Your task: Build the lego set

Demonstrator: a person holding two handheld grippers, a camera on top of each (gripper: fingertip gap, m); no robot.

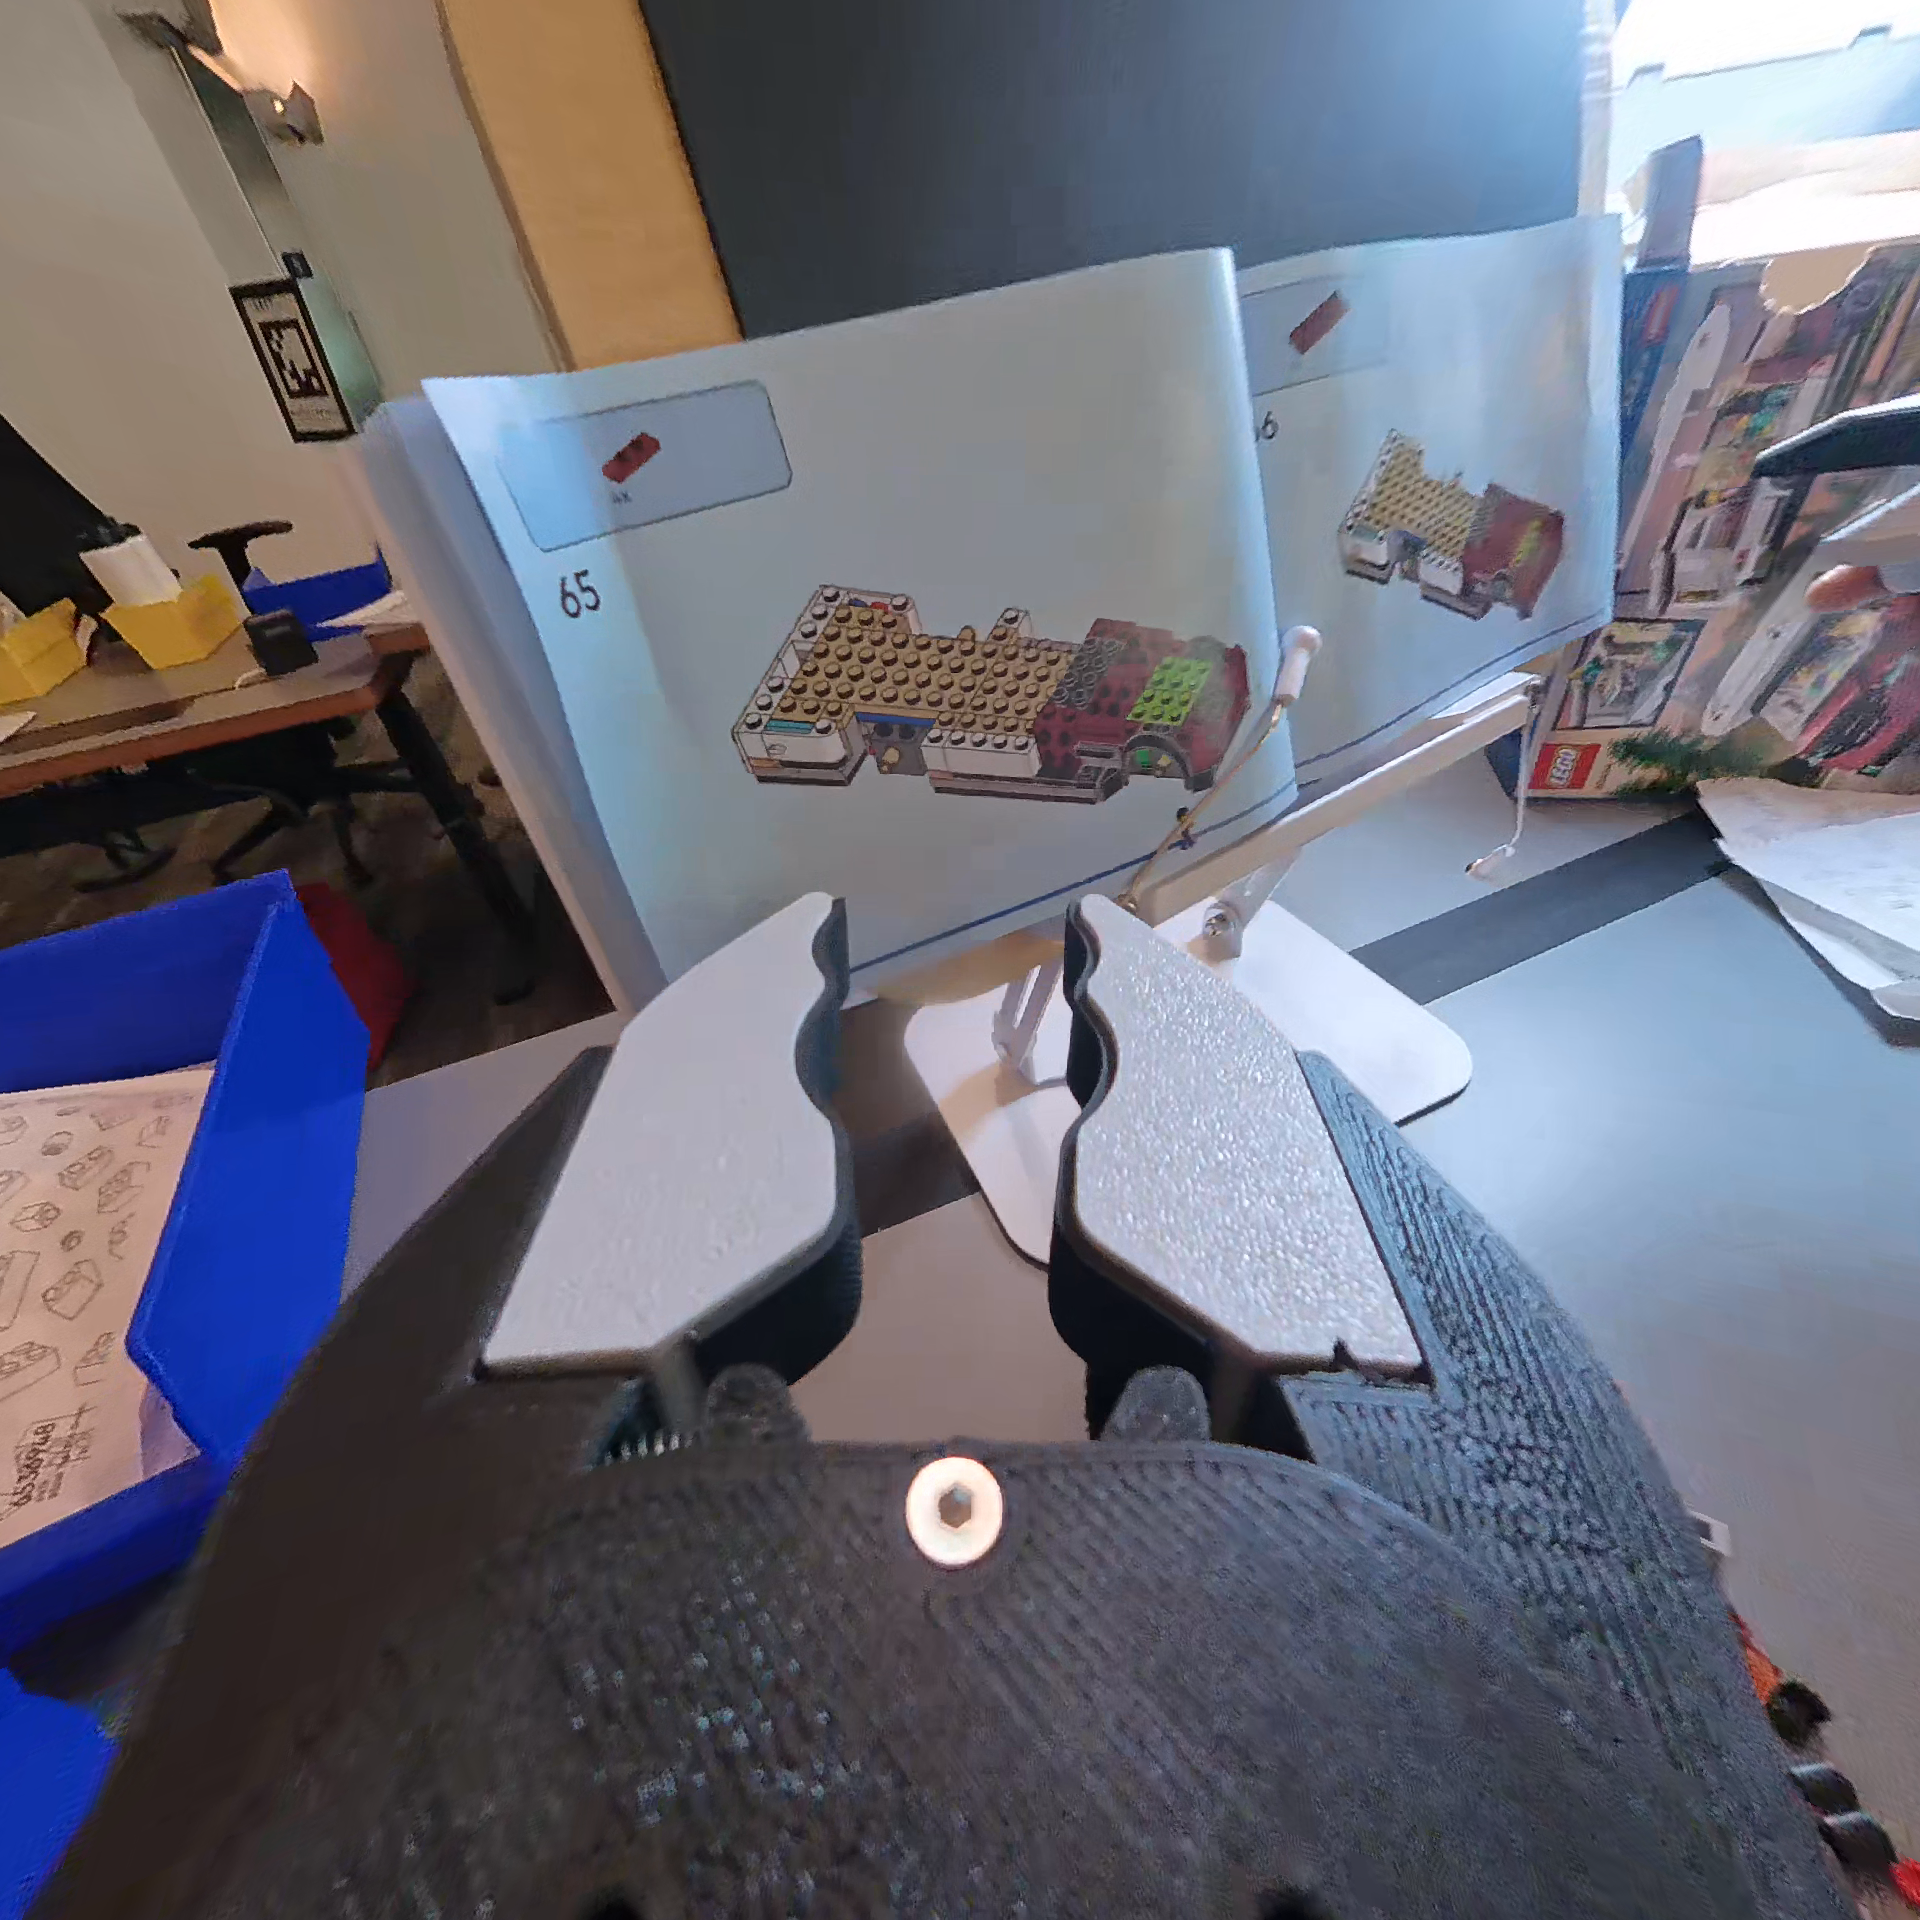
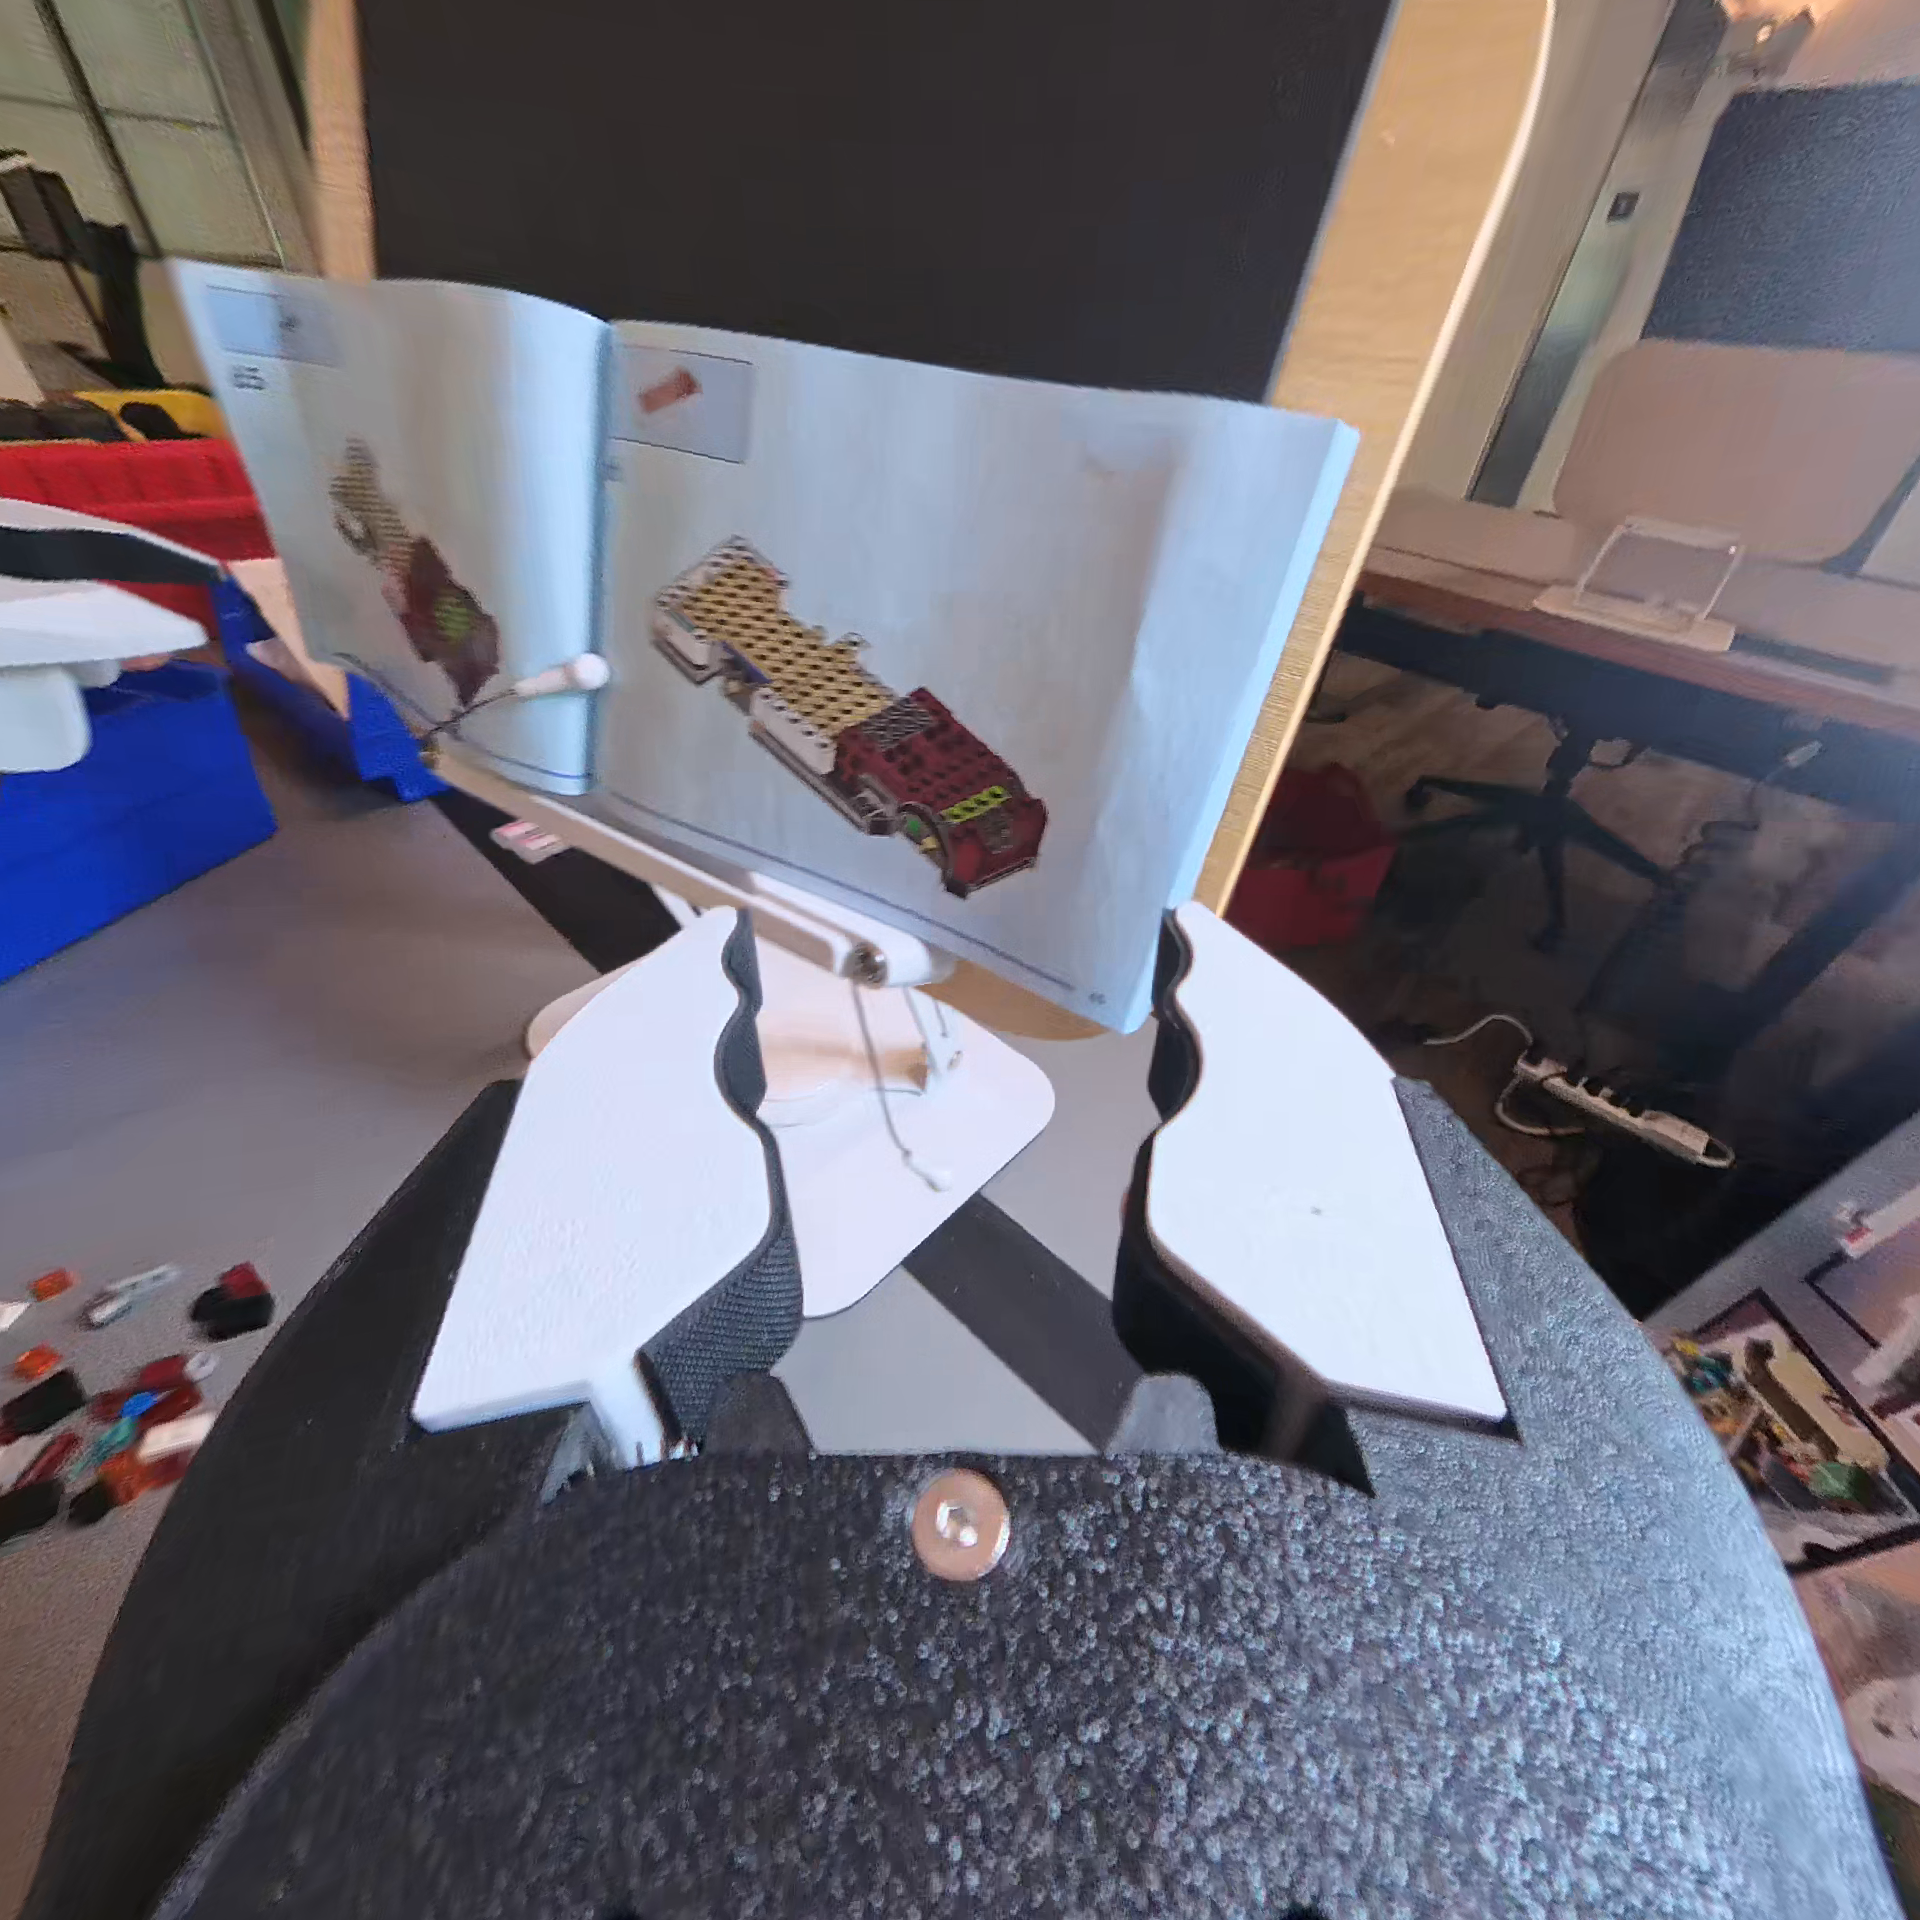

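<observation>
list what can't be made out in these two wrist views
- Loose bricks, right wrist view: blurred, cut off by the left edge and the right gripper.
- Booklet bottom edge, left wrist view: behind the left gripper's fingers.
- Blue bin contents, left wrist view: only a printed sheet shows; the rest is cut off.
- Stand base, right wrist view: partly behind the fingers.
</observation>
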